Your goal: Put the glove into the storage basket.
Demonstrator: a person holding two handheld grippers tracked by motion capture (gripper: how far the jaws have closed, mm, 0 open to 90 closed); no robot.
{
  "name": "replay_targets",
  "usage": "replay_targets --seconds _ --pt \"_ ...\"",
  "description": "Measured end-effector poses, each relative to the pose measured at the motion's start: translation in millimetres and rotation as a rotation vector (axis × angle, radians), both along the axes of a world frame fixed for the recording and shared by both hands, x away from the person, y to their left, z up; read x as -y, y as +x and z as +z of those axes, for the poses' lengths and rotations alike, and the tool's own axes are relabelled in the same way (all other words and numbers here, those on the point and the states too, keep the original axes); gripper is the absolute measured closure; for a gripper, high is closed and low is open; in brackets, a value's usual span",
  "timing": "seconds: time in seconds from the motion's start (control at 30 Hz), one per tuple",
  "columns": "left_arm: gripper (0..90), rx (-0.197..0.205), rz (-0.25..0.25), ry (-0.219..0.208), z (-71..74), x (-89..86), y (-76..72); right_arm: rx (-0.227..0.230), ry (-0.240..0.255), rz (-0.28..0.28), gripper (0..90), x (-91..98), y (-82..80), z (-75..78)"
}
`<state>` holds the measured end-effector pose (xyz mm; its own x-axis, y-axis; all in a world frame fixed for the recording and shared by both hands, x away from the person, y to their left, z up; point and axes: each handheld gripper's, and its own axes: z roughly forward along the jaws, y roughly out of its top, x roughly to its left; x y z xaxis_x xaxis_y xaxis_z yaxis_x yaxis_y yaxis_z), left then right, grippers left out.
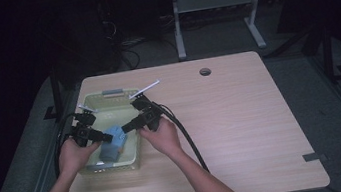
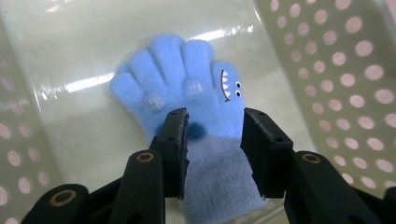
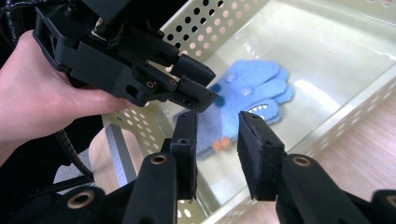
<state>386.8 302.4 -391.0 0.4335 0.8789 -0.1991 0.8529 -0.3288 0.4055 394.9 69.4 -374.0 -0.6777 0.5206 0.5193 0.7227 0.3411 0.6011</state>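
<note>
Each hand-held gripper [image 1: 115,132] is black, with brass-ringed screws and trailing cable.

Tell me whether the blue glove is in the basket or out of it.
In. The blue glove lies flat on the floor of the perforated basket, its walls around it.

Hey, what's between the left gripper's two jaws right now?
In the left gripper view, the pale cuff of the blue glove lies between the left gripper jaws, on the floor of the basket; the jaws stand apart.
</note>
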Motion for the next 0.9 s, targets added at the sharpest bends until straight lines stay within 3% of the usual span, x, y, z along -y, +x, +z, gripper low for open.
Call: replay_targets --seconds 0.2,0.43,0.53,0.7,0.77,0.9 --pt "59.2 0.006 0.000 -0.007 1.0 -4.0 -1.2 0.012 -0.003 0.013 66.4 0.4 -0.3 -0.6" --pt "57.9 0.016 0.015 -0.022 3.4 -7.4 -2.8 -0.006 0.000 0.016 61.2 2.2 0.1 -0.4" --pt "57.9 0.030 0.032 -0.057 7.7 -8.5 -4.0 -0.008 0.009 0.017 58.5 4.8 0.0 1.0" --pt "54.9 0.060 0.022 -0.075 16.3 -9.7 -5.7 0.003 0.008 0.015 55.5 10.4 0.7 3.7" --pt "53.7 0.056 0.014 -0.114 17.3 -8.8 -5.8 0.004 0.009 0.013 55.1 11.7 0.9 4.1" --pt "51.0 0.075 0.008 -0.137 21.1 -6.7 -7.9 0.008 0.012 0.007 54.0 18.7 1.3 6.9"
